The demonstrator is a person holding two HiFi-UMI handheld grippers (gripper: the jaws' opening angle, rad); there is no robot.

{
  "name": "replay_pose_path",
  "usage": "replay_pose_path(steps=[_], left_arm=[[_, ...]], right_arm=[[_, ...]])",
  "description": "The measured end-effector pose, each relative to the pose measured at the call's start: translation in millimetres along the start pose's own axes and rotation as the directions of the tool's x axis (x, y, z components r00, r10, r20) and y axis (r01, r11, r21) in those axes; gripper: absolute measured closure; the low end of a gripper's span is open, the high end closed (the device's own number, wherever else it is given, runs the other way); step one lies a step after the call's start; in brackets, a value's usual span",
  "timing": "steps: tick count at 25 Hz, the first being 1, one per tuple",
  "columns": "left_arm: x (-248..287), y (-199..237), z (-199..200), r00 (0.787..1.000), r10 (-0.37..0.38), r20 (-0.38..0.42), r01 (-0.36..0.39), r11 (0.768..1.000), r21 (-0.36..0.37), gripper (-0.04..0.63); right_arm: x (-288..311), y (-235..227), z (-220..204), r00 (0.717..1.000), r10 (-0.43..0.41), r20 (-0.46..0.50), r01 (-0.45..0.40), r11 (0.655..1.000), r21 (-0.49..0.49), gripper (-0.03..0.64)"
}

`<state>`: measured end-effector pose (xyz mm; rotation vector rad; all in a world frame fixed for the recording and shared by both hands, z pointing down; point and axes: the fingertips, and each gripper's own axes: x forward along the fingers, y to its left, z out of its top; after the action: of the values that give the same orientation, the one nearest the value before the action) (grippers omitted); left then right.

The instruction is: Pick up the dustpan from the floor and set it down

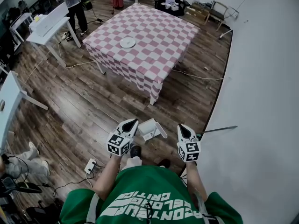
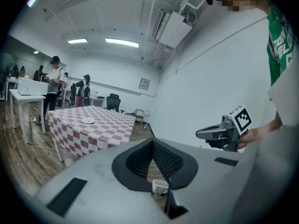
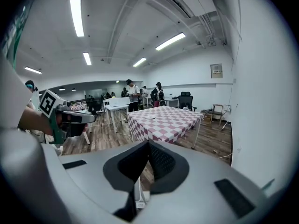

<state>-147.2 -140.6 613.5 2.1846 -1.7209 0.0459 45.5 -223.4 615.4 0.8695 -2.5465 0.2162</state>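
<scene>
In the head view the white dustpan [image 1: 152,129] stands on the wooden floor just ahead of my feet. It lies below and between the two grippers. My left gripper [image 1: 132,123] hangs above its left edge and my right gripper [image 1: 183,130] to its right. In both gripper views the jaws meet tip to tip with nothing pinched. A white piece of the dustpan [image 2: 160,186] shows below the left jaws, and a white strip of the dustpan [image 3: 137,192] below the right jaws. The right gripper [image 2: 219,133] also shows in the left gripper view, and the left gripper [image 3: 70,118] in the right gripper view.
A thin rod with a green end [image 1: 217,129] lies by the foot of the white wall [image 1: 261,101]. Ahead stands a pink-checked table [image 1: 154,55] with a white plate [image 1: 127,43]. A power strip [image 1: 90,165] and cables lie at the left, with white desks [image 1: 46,27] and people beyond.
</scene>
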Motion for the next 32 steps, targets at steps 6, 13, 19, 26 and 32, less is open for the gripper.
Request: replay_pose_path(steps=[6,13,19,26,32], left_arm=[[4,-10,0,1.0,0.012,0.018,-0.012,1.0,-0.004,0.592],[9,-20,3,0.999,0.022,0.03,-0.022,1.0,-0.015,0.592],[12,-25,5,0.999,0.029,0.04,-0.028,0.999,-0.017,0.592],[11,-31,3,0.999,0.037,0.037,-0.037,0.999,-0.021,0.592],[13,-35,6,0.999,0.031,0.04,-0.03,0.999,-0.025,0.592]], right_arm=[[-10,-10,-11,1.0,-0.001,-0.002,0.001,1.0,0.026,0.609],[-17,-14,-18,1.0,0.01,-0.016,-0.009,1.0,0.026,0.609],[-18,-15,-19,1.0,0.023,-0.013,-0.023,0.999,0.022,0.609],[-22,-16,-21,0.999,0.034,-0.001,-0.034,0.999,0.022,0.609],[-26,-20,-23,1.0,0.028,-0.003,-0.028,0.999,0.025,0.609]])
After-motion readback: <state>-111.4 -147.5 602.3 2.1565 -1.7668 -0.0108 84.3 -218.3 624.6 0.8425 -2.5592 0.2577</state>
